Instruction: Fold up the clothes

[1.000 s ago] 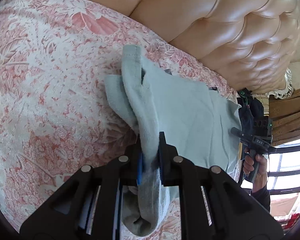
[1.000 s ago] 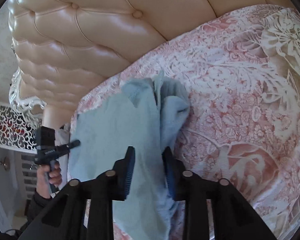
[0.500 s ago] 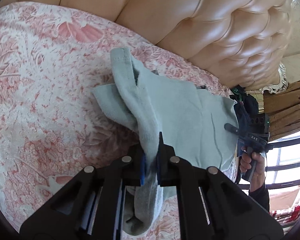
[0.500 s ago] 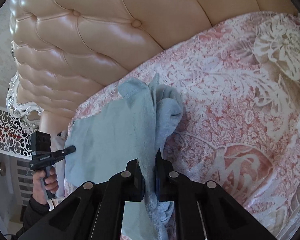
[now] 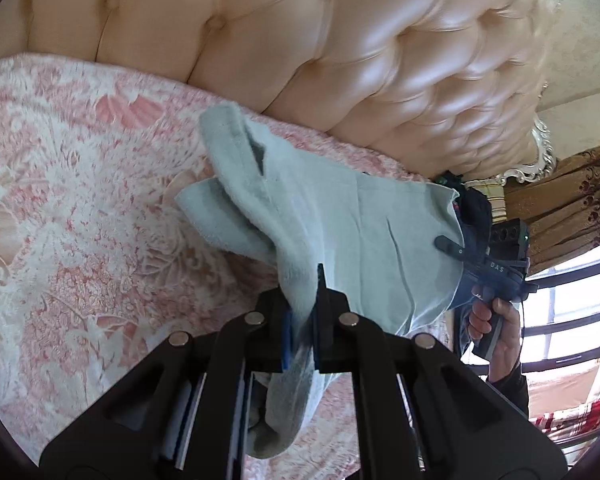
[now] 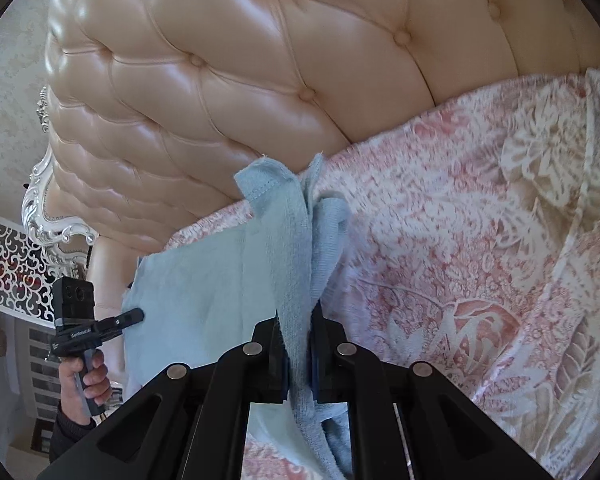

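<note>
Garment: pale blue garment (image 5: 340, 216), stretched between both grippers above pink floral bedspread (image 5: 80, 208), far edge bunched toward the headboard.
Left gripper (image 5: 302, 320): jaws clamped tight on a bunched fold of cloth.
Right gripper (image 6: 298, 344): jaws pinched hard on the opposite edge.
Backdrop: tufted leather headboard (image 6: 260, 80).

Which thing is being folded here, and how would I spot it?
Start at the tufted peach headboard, then drop to the pink floral bedspread. The pale blue garment hangs there, pinched by the left gripper and right gripper: the only plain, unpatterned fabric.
</note>
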Available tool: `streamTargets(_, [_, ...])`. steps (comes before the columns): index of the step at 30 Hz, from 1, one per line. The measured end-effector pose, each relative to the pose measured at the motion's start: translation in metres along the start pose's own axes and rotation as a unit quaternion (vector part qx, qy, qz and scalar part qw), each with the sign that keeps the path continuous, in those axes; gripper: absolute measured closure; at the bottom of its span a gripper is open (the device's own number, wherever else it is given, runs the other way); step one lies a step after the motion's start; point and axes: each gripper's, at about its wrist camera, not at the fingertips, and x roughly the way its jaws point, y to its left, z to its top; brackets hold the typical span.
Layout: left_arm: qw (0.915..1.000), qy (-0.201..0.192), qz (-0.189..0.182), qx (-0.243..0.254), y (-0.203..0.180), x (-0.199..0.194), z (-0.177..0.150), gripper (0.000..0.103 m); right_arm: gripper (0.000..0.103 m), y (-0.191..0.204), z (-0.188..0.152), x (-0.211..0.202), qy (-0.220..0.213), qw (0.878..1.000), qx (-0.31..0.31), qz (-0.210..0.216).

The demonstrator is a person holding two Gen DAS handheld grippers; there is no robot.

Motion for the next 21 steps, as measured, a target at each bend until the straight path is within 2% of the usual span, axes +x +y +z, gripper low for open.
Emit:
streamTargets(7, [0.9994,-0.025,-0.013,0.019,-0.038,-0.039,0.000,0.095,0.097,0.030,0.005,-0.042,-0.026,1.000,-0.010,-0.002])
streamTargets(13, [0.9980,-0.060,-0.017,0.007,-0.048,-0.088,-0.028,0.095,0.097,0.067,0.007,-0.067,-0.034,0.999,-0.027,-0.010])
streamTargets(17, [0.9968,-0.076,-0.009,-0.020,-0.037,-0.125,-0.061,0.095,0.097,0.099,0.006,-0.061,-0.024,0.999,-0.040,-0.015])
streamTargets(21, [0.9946,-0.091,0.008,-0.049,-0.013,-0.162,-0.092,0.095,0.097,0.140,0.001,-0.032,-0.001,0.998,-0.057,-0.006])
